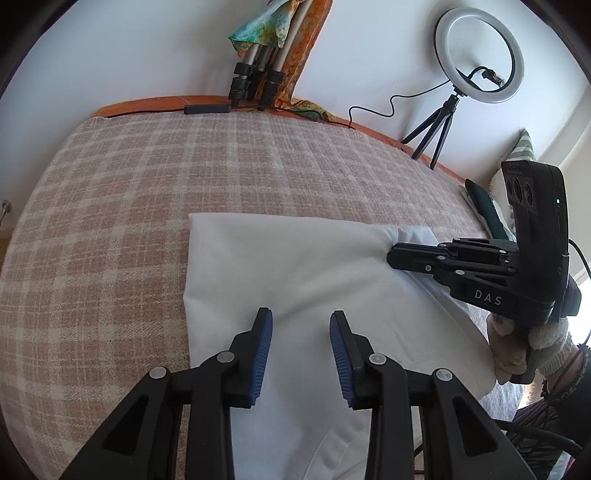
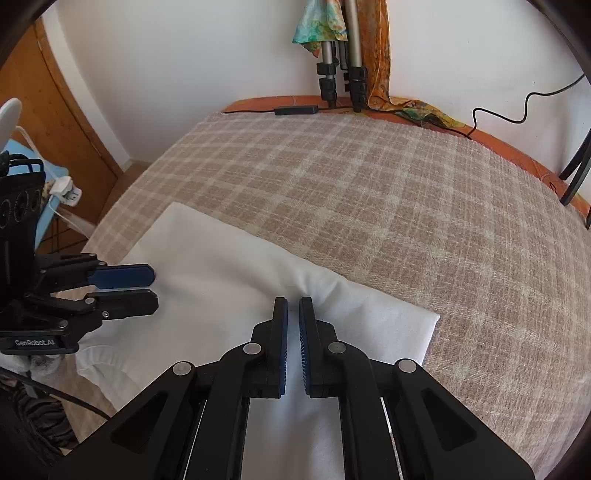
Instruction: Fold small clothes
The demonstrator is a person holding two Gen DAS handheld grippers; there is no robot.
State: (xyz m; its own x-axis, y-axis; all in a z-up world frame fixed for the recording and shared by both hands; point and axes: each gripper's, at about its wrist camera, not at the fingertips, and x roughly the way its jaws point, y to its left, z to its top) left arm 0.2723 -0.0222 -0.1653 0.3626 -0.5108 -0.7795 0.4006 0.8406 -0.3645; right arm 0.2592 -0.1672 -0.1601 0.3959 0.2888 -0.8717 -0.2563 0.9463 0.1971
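Observation:
A white garment (image 1: 295, 273) lies folded flat on the plaid blanket; it also shows in the right wrist view (image 2: 229, 273). My left gripper (image 1: 301, 317) is open and empty, hovering over the garment's near part; it shows at the left of the right wrist view (image 2: 153, 286). My right gripper (image 2: 293, 304) has its jaws nearly closed with a narrow gap, tips pressed on the white cloth. In the left wrist view it (image 1: 393, 254) sits at the garment's far right fold, where the cloth puckers. I cannot tell whether cloth is pinched between the pads.
A beige plaid blanket (image 1: 129, 206) covers the bed. Tripod legs (image 1: 255, 77) and a colourful scarf (image 1: 266, 29) stand at the far wall. A ring light (image 1: 480, 55) on a small tripod stands at the right. A wooden door (image 2: 55, 110) is left.

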